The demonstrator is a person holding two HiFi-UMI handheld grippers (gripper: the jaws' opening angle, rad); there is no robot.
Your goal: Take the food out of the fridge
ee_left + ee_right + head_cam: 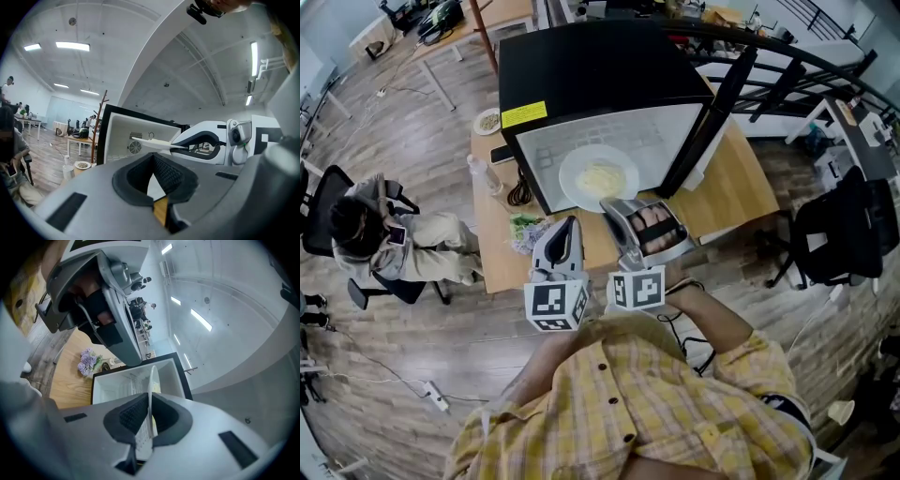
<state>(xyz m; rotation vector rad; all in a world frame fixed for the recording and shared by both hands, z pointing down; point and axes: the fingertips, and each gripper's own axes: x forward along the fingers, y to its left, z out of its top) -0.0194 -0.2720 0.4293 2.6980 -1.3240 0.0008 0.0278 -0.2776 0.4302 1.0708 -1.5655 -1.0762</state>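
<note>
A black mini fridge (581,80) stands open on the wooden table (741,187), its white inside (136,136) showing. A white plate (598,176) of pale yellow food hangs in front of the fridge's opening. My right gripper (614,204) is shut on the plate's near rim. In the right gripper view the plate (151,385) runs edge-on between the pads. My left gripper (569,225) hangs just left of it with its jaws together and nothing in them. The left gripper view shows the plate (152,143) level, with the right gripper (174,147) on its rim.
The fridge door (712,103) stands swung open to the right. A water bottle (483,173), a small dish (487,120) and purple flowers (523,232) sit on the table's left part. A person sits on a chair (375,234) at the left. A black chair (844,234) stands at the right.
</note>
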